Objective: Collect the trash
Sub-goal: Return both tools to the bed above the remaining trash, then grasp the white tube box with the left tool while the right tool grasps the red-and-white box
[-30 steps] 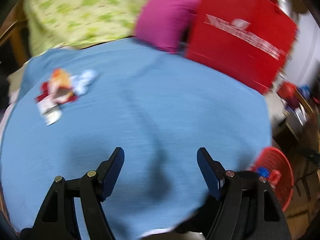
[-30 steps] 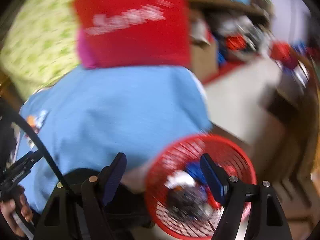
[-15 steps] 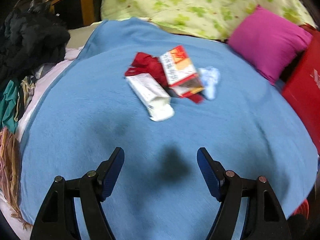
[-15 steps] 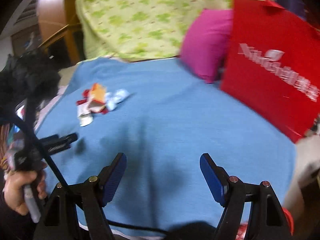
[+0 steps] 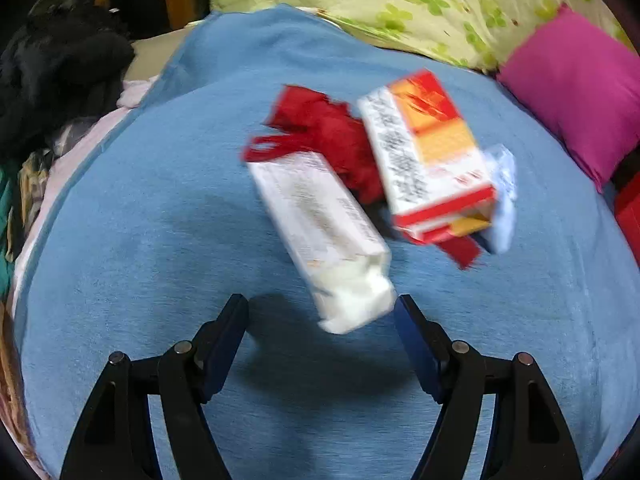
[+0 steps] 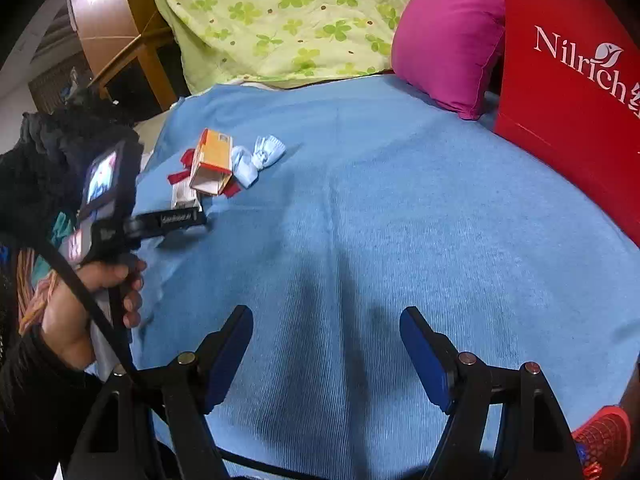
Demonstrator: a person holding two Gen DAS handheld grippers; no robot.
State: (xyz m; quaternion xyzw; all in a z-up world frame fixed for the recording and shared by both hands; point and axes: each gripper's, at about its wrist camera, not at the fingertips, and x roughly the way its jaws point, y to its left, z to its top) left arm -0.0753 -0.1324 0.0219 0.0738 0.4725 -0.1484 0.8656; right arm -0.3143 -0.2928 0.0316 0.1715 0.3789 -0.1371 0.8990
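The trash sits in a small heap on the blue blanket (image 5: 160, 240) of the bed, toward its far left part in the right wrist view. Nearest the left gripper (image 5: 322, 312) lies a long white carton (image 5: 320, 216), its open, crumpled end pointing between the spread fingers (image 5: 228, 340) and almost level with their tips. Behind it lie a red wrapper (image 5: 332, 136), an orange-and-red box (image 5: 432, 160) leaning on the pile, and a pale blue wad (image 6: 258, 158) just beside the box.

The white carton looks like thin cardboard — light, empty by the look of its gaping end, and easy to crush. A grip across its narrow width, a little back from the torn end where the walls keep their shape, should hold best; the flattened end may fold and slip out. The orange-and-red box seems similar, stiff only along its edges. The red wrapper and the pale blue wad look soft and limp, so they would need a pinch on a bunched part, pressed slightly into the blanket. The blanket itself is soft and could get caught in a low pinch.

The right gripper (image 6: 326, 340) hovers over bare blanket, well apart from the heap, fingers spread and holding nothing. A red basket (image 6: 604, 436) shows at the lower right edge — likely the place for the trash.
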